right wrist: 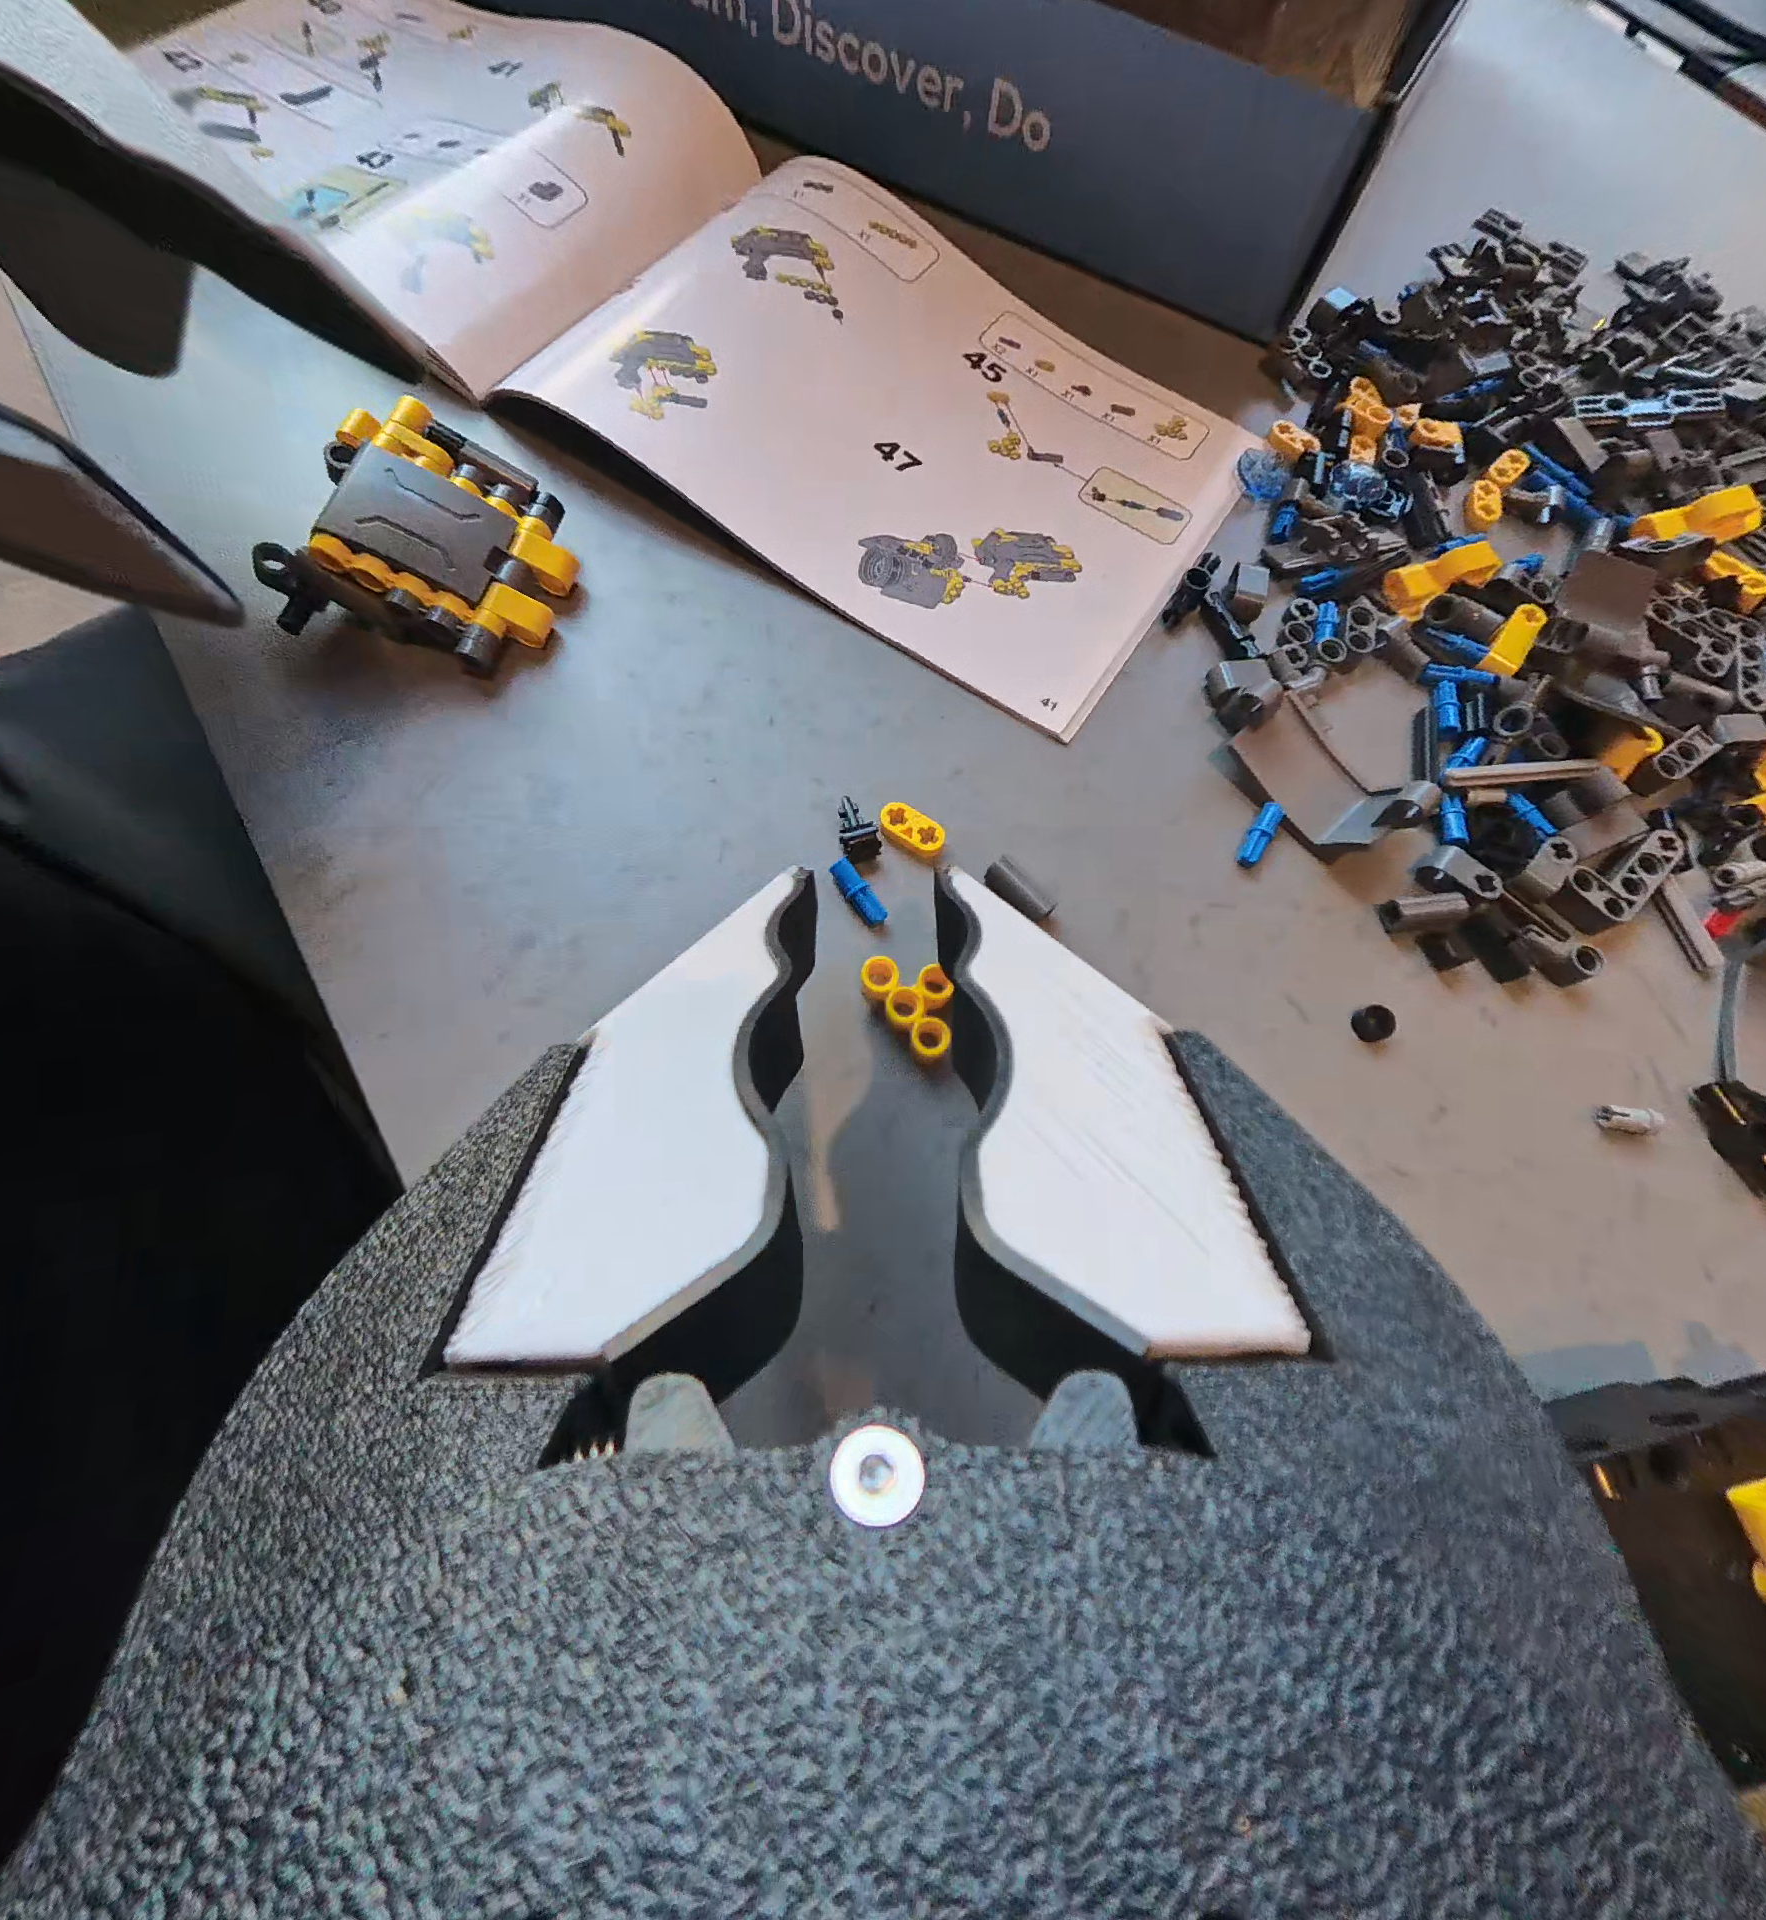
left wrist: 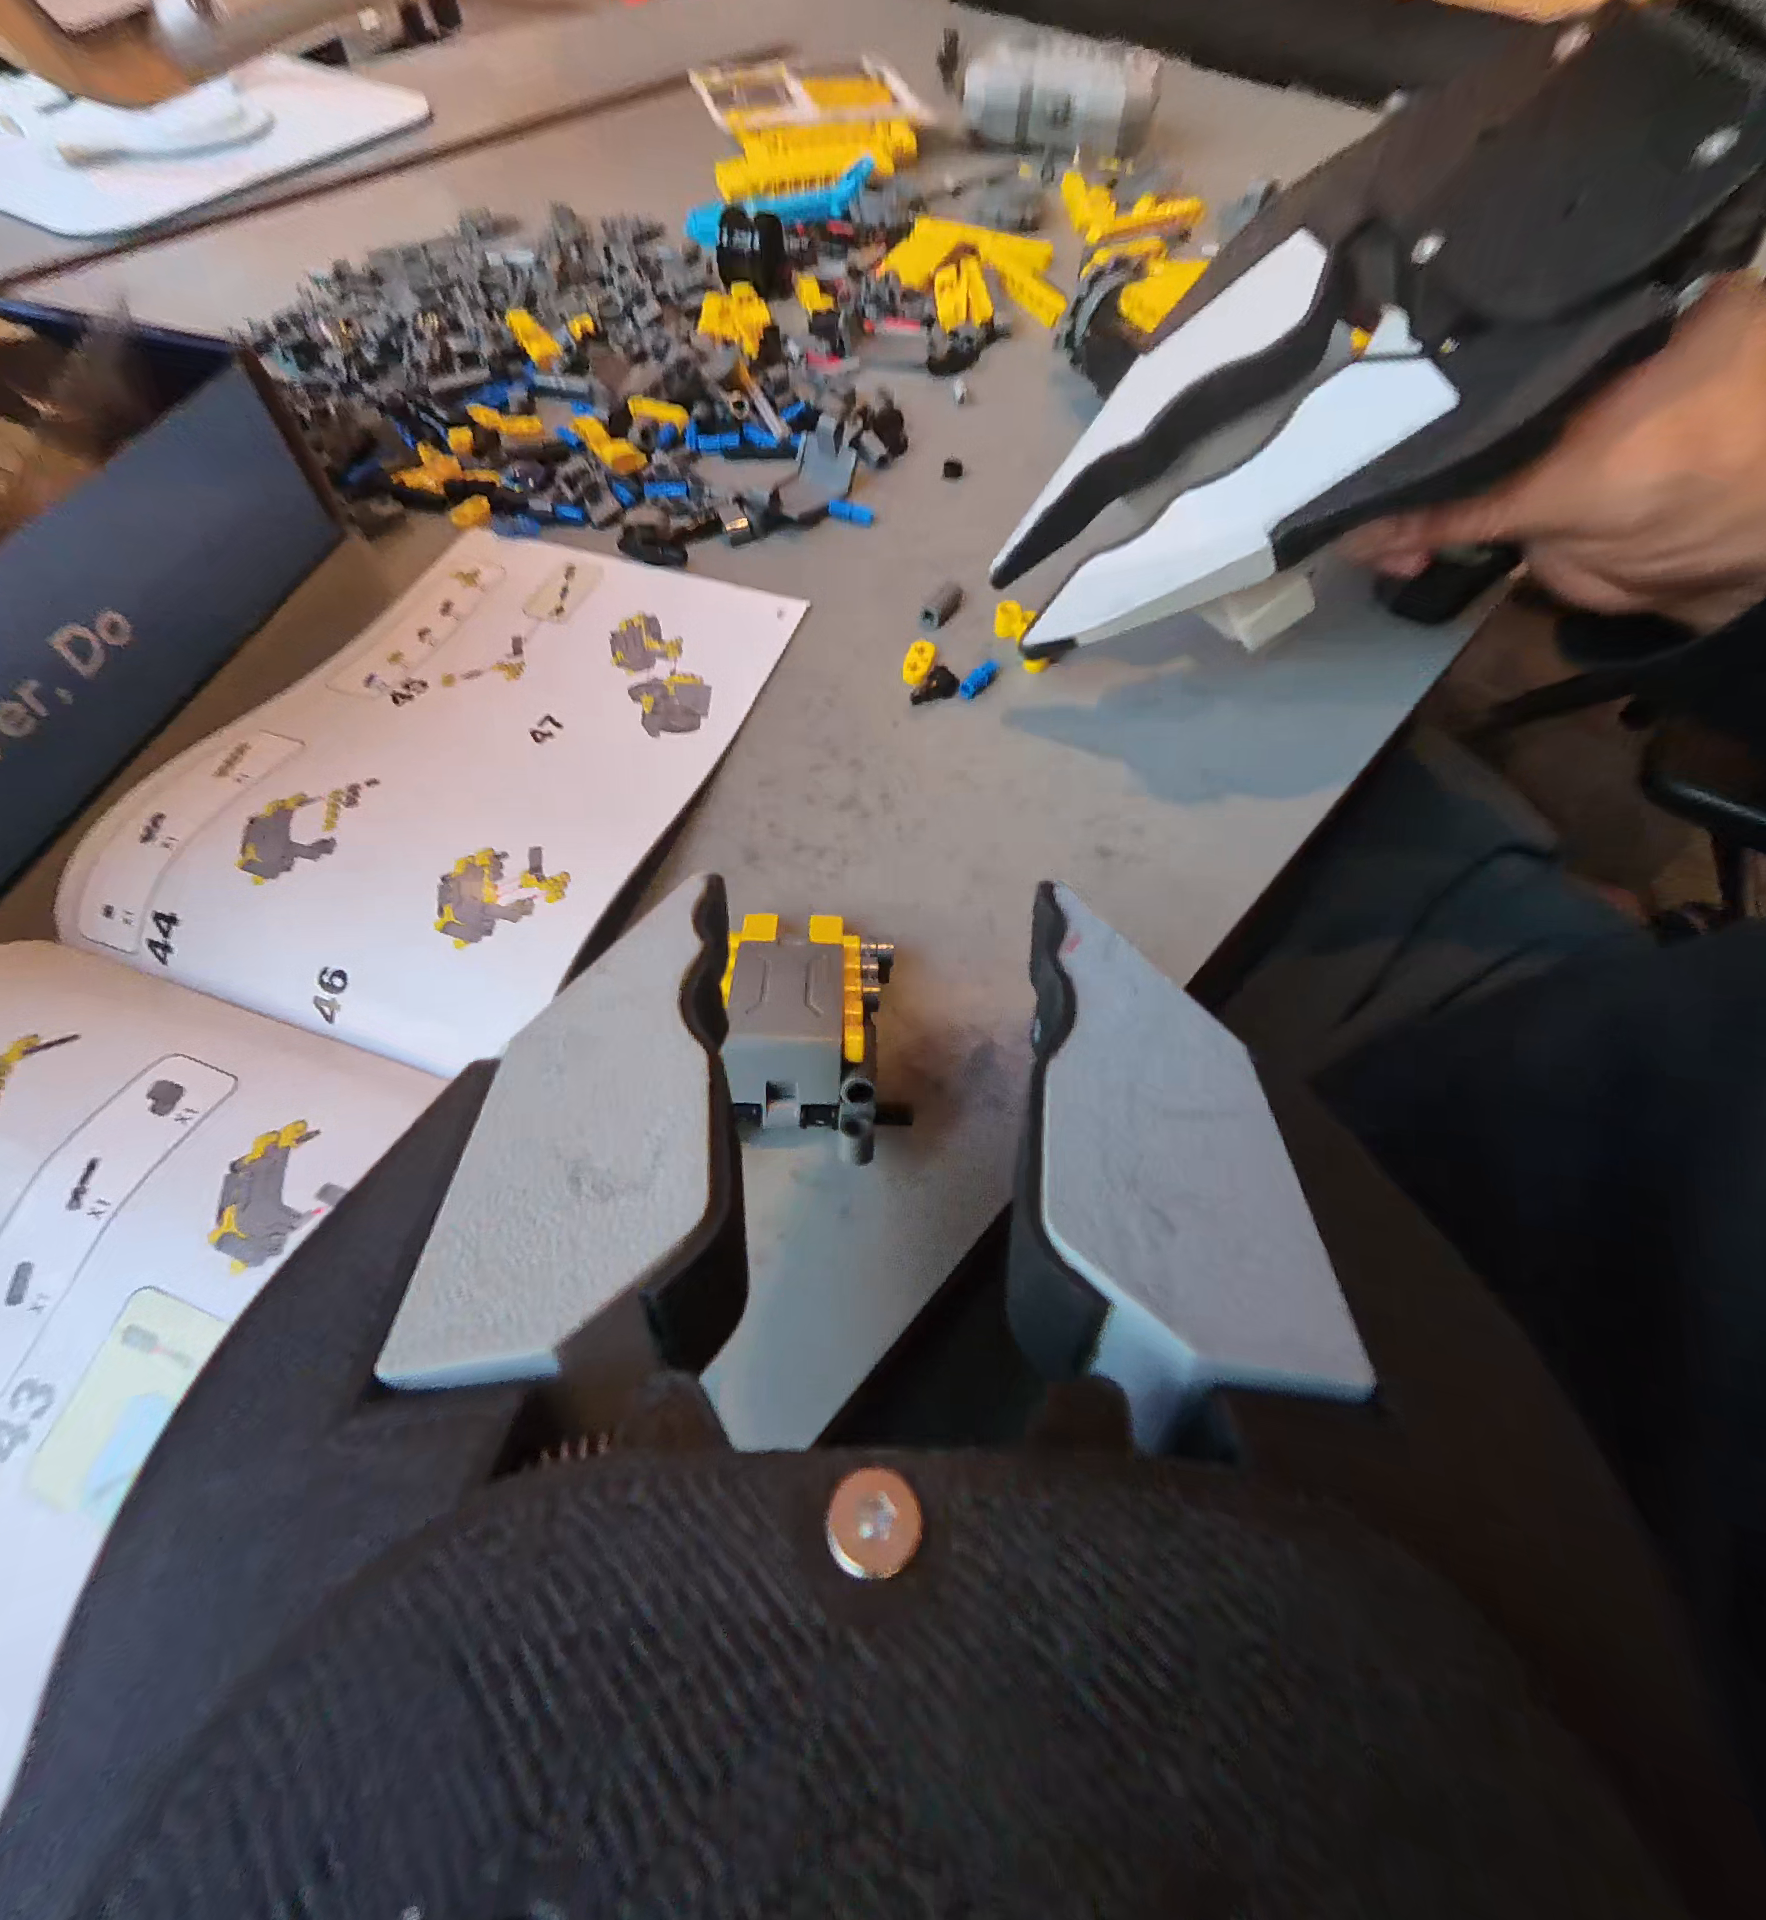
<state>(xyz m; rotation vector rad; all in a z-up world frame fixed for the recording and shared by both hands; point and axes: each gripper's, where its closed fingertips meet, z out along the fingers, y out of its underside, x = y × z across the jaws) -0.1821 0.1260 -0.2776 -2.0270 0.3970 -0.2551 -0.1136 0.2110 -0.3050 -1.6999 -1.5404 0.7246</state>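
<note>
Grey-yellow block assembly (left wrist: 801, 1023) on table between spread left claw (left wrist: 874, 914) tips.

Pale lettering along the side of a dark box (right wrist: 1170, 177), black printed step numbers on open instruction booklet (right wrist: 858, 499) pages

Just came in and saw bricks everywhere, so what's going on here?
A person holds two grippers over a grey table. The left gripper is open, jaws either side of a small grey-and-yellow brick assembly. The right gripper hovers open over four yellow rings. An open instruction booklet lies nearby.
</note>
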